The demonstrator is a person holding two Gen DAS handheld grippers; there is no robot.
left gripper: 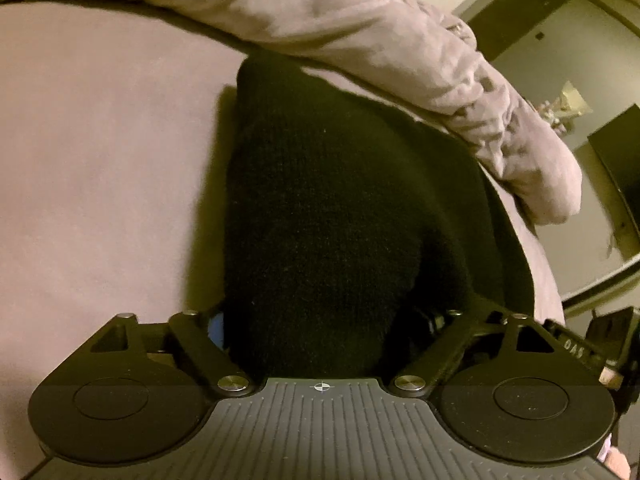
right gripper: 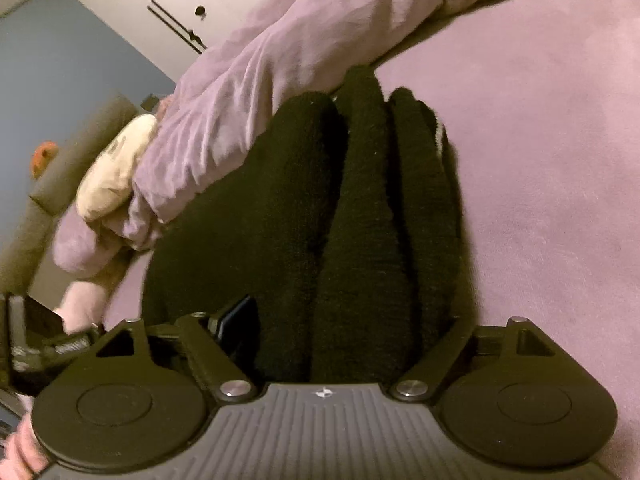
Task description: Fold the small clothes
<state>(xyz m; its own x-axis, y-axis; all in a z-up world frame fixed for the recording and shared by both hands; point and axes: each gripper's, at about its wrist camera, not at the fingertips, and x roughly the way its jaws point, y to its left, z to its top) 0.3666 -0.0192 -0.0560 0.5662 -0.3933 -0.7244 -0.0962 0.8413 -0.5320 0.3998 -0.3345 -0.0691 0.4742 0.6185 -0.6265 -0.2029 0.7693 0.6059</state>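
Observation:
A black knitted garment [left gripper: 340,200] lies on the mauve bed sheet [left gripper: 100,160] and runs straight into my left gripper [left gripper: 324,320]. It fills the gap between the jaws and hides the fingertips; only the blue pad of one finger [left gripper: 216,330] shows at its edge. In the right wrist view the same black garment [right gripper: 360,220] is bunched in long folds between the jaws of my right gripper [right gripper: 344,320]. One dark finger [right gripper: 240,320] shows beside the cloth and the other is covered. Whether either pair of pads presses on the cloth is hidden.
A crumpled mauve duvet [left gripper: 360,32] [right gripper: 240,100] lies right behind the garment. A cream cushion [right gripper: 112,172] rests at its end. The other gripper [left gripper: 580,344] and a pink sleeve [right gripper: 80,304] show at the edges. Wardrobe doors [right gripper: 180,0] stand beyond the bed.

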